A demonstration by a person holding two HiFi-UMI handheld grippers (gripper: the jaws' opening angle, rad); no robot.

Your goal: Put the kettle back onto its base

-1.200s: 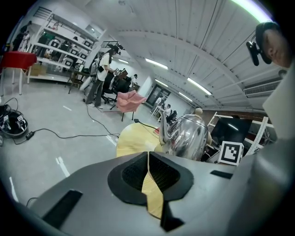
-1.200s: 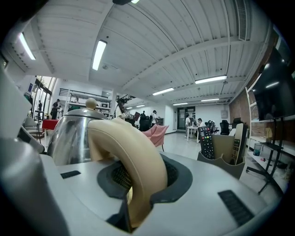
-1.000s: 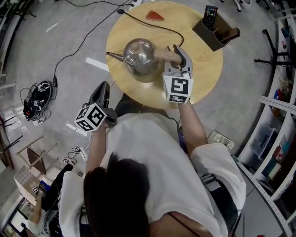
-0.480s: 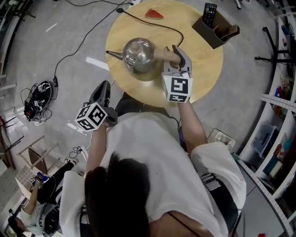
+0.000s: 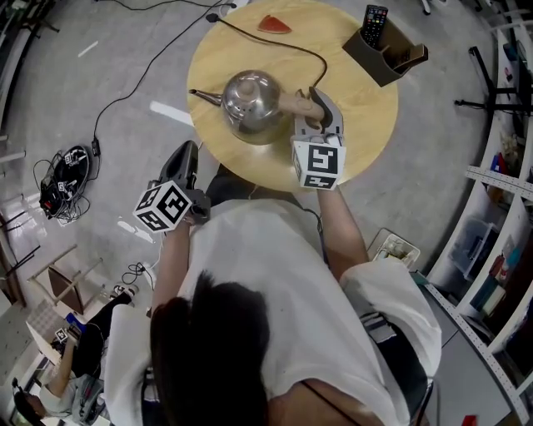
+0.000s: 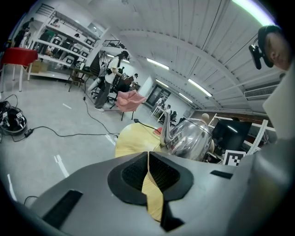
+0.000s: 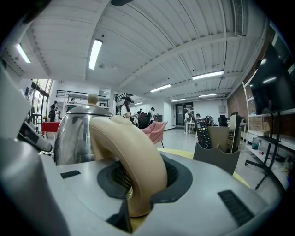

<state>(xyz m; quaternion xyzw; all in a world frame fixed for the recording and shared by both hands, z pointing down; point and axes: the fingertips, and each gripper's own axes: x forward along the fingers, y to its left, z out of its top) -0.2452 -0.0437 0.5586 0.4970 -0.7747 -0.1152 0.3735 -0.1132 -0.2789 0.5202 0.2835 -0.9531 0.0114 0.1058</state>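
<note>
Operator: Kettle (image 5: 250,96) location?
Technician: Centre of the round worktop (image 5: 366,108). Right gripper (image 5: 315,100) fingers clamped on its beige handle (image 7: 133,156). Left gripper (image 5: 186,158) fingers together, beyond the worktop's edge.

a round wooden tabletop (image 5: 366,116) stands on a grey floor (image 5: 100,83). a steel kettle (image 5: 248,96) sits over its near left part; what is under it cannot be made out. a black cable (image 5: 283,46) comes over the far edge and curves across the wood toward the kettle's handle side. a red wedge (image 5: 275,25) lies flat near the far edge, just beside the cable. at the far right rim a dark holder (image 5: 391,62) stands with a remote control (image 5: 375,21) upright in it. on the floor to the left lie a tangle of cables (image 5: 62,170) and a white strip (image 5: 171,112).
</note>
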